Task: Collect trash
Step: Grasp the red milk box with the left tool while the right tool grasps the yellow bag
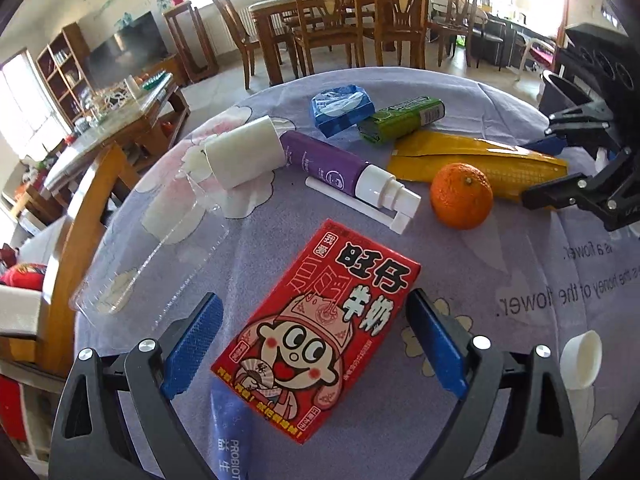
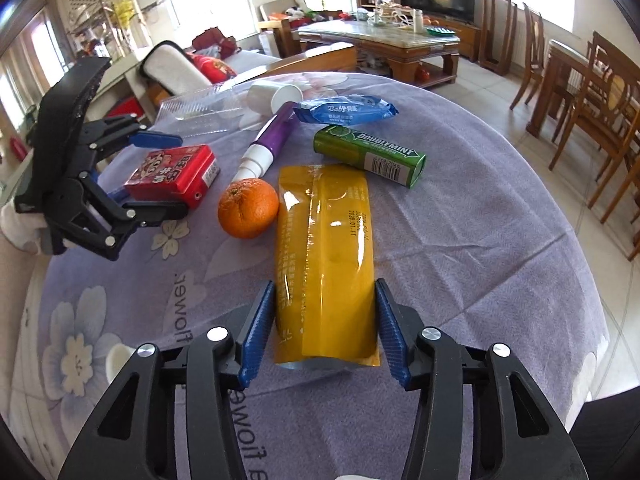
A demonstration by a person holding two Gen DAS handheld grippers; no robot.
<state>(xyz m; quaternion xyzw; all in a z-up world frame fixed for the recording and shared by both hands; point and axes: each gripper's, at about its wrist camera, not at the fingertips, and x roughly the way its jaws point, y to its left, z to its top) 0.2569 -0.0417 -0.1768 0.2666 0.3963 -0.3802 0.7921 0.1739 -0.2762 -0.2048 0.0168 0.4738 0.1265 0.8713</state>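
My left gripper (image 1: 316, 344) is open, its blue pads on either side of a red milk carton (image 1: 316, 332) lying on the purple tablecloth; the carton also shows in the right wrist view (image 2: 172, 176). My right gripper (image 2: 326, 330) is open around the near end of a yellow pouch (image 2: 326, 256), pads close to its edges. The pouch also shows in the left wrist view (image 1: 476, 160). Other items lie beyond: a green gum box (image 2: 370, 154), a blue wrapper (image 2: 346, 110), a purple spray bottle (image 2: 272, 140) and a white paper cup (image 2: 274, 96).
An orange (image 2: 248, 208) sits between the carton and the pouch. A clear plastic tray (image 1: 152, 256) lies at the table's left edge. A white cap (image 1: 580, 360) lies near my left gripper. A blue tube (image 1: 232, 432) lies under the carton. Wooden chairs (image 1: 328, 20) stand beyond the table.
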